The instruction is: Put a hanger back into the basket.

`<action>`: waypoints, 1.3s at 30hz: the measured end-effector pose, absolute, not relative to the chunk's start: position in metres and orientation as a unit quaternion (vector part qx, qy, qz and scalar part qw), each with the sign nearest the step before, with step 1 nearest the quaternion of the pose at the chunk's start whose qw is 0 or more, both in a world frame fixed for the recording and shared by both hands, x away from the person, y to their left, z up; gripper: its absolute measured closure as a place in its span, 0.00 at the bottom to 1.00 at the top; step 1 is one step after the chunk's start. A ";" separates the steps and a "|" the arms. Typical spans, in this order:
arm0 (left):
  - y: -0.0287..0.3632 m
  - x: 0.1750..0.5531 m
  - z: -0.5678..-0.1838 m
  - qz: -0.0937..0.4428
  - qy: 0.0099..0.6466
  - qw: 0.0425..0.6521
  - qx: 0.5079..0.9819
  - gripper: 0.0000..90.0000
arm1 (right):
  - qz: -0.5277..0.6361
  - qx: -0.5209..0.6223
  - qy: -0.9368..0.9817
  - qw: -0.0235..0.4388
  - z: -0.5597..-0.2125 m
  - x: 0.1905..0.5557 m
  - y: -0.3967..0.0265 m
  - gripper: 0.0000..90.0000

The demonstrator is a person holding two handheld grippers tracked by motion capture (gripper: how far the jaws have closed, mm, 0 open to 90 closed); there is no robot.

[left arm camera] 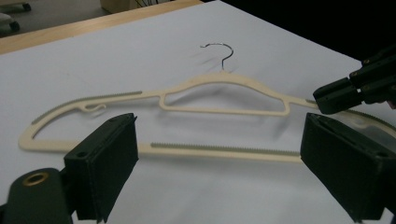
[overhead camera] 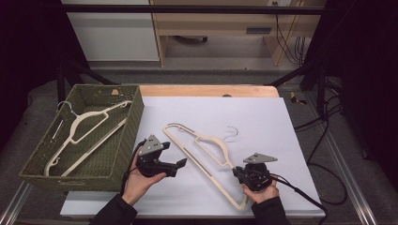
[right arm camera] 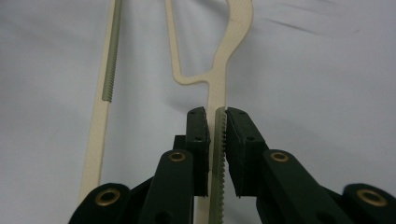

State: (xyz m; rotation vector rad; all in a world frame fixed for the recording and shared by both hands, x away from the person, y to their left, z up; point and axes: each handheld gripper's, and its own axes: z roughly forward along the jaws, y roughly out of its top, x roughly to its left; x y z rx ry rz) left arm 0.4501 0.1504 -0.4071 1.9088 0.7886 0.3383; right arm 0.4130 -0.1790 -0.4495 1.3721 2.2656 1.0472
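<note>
A white sheet covers most of a wooden table, with dark floor, trailing cables and pale cabinets beyond its far edge. At the table's left stands a green woven basket, and in it lies a cream hanger with its metal hook toward the far left corner. A second cream hanger rests flat on the sheet, running diagonally from near the basket down toward the near right. The right gripper meets it at its near right shoulder; the right gripper view shows the ribbed shoulder strip of that hanger sitting between the two pads with both pressed against it, a grip the high view leaves too small to judge. The left gripper is held just beside the basket, its jaws spread wide with nothing between them; its own view looks across the whole hanger, silver hook pointing away, and seems to catch the right gripper at that same shoulder, though the contact is dim there.
</note>
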 end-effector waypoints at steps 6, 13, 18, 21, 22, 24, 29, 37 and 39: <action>0.128 0.463 -0.398 0.136 0.319 0.504 0.791 0.13 | 0.372 0.467 0.789 0.147 -0.445 0.409 -0.180 0.89; 0.104 0.480 -0.394 0.131 0.321 0.503 0.792 0.13 | 0.381 0.448 0.793 0.157 -0.442 0.405 -0.182 0.89; 0.095 0.488 -0.393 0.125 0.327 0.505 0.789 0.13 | 0.389 0.432 0.798 0.160 -0.438 0.404 -0.185 0.89; 0.092 0.490 -0.394 0.125 0.328 0.504 0.789 0.13 | 0.391 0.429 0.798 0.162 -0.436 0.403 -0.185 0.89; 0.092 0.491 -0.394 0.125 0.328 0.505 0.789 0.13 | 0.391 0.423 0.801 0.163 -0.436 0.403 -0.186 0.89; 0.090 0.493 -0.394 0.125 0.329 0.505 0.788 0.13 | 0.392 0.425 0.799 0.163 -0.434 0.401 -0.185 0.89; 0.083 0.498 -0.395 0.122 0.331 0.503 0.789 0.13 | 0.399 0.420 0.798 0.166 -0.430 0.398 -0.184 0.89; 0.065 0.509 -0.397 0.116 0.328 0.496 0.796 0.15 | 0.400 0.412 0.802 0.168 -0.429 0.397 -0.183 0.89; 0.059 0.513 -0.399 0.117 0.326 0.491 0.799 0.16 | 0.400 0.409 0.803 0.167 -0.429 0.397 -0.183 0.89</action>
